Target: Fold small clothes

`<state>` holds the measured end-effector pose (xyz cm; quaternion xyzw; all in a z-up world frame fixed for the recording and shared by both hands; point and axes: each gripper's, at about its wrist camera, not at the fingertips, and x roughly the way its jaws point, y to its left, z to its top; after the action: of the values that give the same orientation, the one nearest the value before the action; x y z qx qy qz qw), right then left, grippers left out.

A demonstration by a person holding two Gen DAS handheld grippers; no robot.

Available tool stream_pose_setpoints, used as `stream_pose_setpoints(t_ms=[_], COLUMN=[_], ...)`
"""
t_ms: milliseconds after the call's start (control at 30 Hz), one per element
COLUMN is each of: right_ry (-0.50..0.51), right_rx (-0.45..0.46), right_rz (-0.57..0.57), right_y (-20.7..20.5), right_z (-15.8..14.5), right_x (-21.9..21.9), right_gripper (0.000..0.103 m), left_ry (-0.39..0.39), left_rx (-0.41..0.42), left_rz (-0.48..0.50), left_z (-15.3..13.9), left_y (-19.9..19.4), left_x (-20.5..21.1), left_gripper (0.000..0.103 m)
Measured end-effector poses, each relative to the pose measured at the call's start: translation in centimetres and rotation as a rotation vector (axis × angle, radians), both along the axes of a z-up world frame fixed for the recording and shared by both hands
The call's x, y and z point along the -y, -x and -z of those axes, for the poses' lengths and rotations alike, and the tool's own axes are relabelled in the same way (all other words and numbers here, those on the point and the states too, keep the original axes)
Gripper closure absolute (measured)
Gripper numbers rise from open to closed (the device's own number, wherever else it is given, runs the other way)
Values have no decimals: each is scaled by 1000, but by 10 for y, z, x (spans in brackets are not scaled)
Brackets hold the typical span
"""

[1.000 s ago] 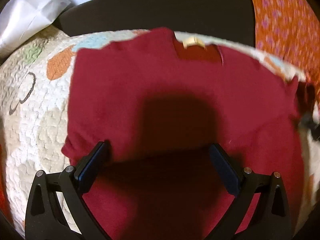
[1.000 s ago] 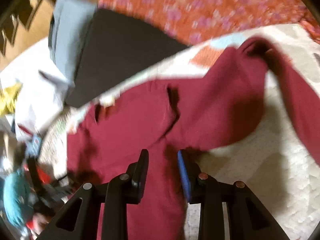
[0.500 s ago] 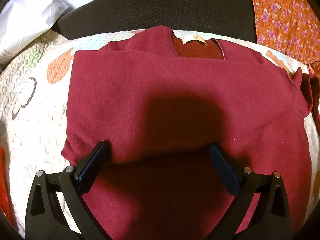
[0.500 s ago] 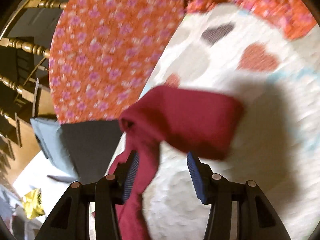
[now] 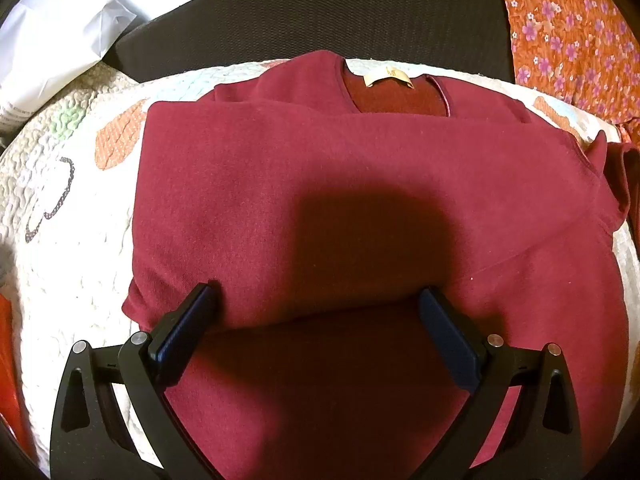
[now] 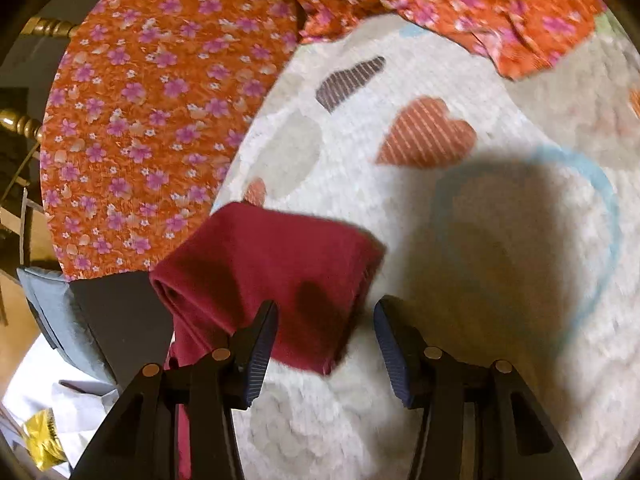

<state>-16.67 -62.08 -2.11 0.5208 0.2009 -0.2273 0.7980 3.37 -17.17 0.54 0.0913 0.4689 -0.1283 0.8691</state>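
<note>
Maroon sweater (image 5: 360, 200) lies on the heart-print quilt (image 5: 72, 264), one sleeve folded across its chest, its neck label (image 5: 387, 78) toward the dark cushion (image 5: 320, 12). Left gripper (image 5: 316, 304) hovers over it, jaws wide, nothing gripped. Right gripper (image 6: 326, 328) stands open over the other sleeve (image 6: 272, 272), its pads clear of the cloth, beside an orange floral cloth (image 6: 160, 112).

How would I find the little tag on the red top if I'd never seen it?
Look at the white quilt with hearts. On it lies a dark red top. At its far edge, inside the neck opening, sits a small tan tag, the only pale patch on the red cloth.
</note>
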Motion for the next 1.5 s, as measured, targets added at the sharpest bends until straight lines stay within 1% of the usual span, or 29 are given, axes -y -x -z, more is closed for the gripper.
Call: stream_pose_setpoints(t_ms=[33,100,133,167,200,267,333,367,400,500,567,633,700,767,833,933,1000,1067,1100,1200,1333,1433,1500], right_ry=[17,47,46,41,48,106,192,218,262,375,433,473,492,516,533,538,526,519,507,467,399,358,299], right_rx=[3,-22,-31,-29,-5,34,82,100,124,181,212,255,288,301,302,266,240,196,169,115,56,18,-18], right_rz=[-7,-46,-76,-89,-85,-64,-51,-52,-58,-92,-128,-182,-257,-343,-456,-609,-696,-776,-821,-896,-973,-1023,-1040], right_y=[-4,-12,-16,-17,-13,-5,4,6,8,6,0,-10,-23,-40,-62,-100,-125,-152,-169,-201,-238,-260,-277], right_z=[-1,-3,-4,-7,-14,-39,-82,-97,-121,-183,-218,-251,-272,-289,-296,-294,-282,-263,-248,-210,-152,-114,-83], right_x=[3,4,5,7,9,13,16,17,18,14,6,-10,-29,-56,-90,-141,-173,-207,-226,-261,-299,-320,-326], right_gripper=[55,68,87,98,98,98,98,98,98,98,98,98,98,98,98,98,98,98,98,98,98,98,98], left_ry=[0,-1,0,1,2,14,39,50,62,99,116,130,146,165,181,201,216,232,239,284,320,335,354], left_rx=[0,0,-1,-2,-3,-9,-17,-19,-21,-16,-6,1,8,14,24,27,25,25,25,11,-7,-16,-29], left_rz=[0,0,0,0,0,-2,-12,-18,-25,-53,-68,-78,-90,-102,-118,-136,-146,-156,-160,-175,-191,-206,-213], left_z=[0,0,0,0,0,-1,-3,-5,-7,-14,-20,-24,-30,-35,-39,-43,-45,-47,-48,-50,-51,-49,-48], left_y=[0,0,0,0,0,-1,-2,-3,-3,-4,-4,-3,-4,-6,-7,-10,-12,-13,-14,-16,-18,-21,-23], left_x=[0,0,0,0,0,-2,-6,-8,-10,-17,-21,-26,-32,-37,-44,-53,-57,-61,-63,-69,-75,-79,-82], left_gripper=[1,1,1,1,1,1,1,1,1,1,1,1,1,1,1,1,1,1,1,1,1,2,2])
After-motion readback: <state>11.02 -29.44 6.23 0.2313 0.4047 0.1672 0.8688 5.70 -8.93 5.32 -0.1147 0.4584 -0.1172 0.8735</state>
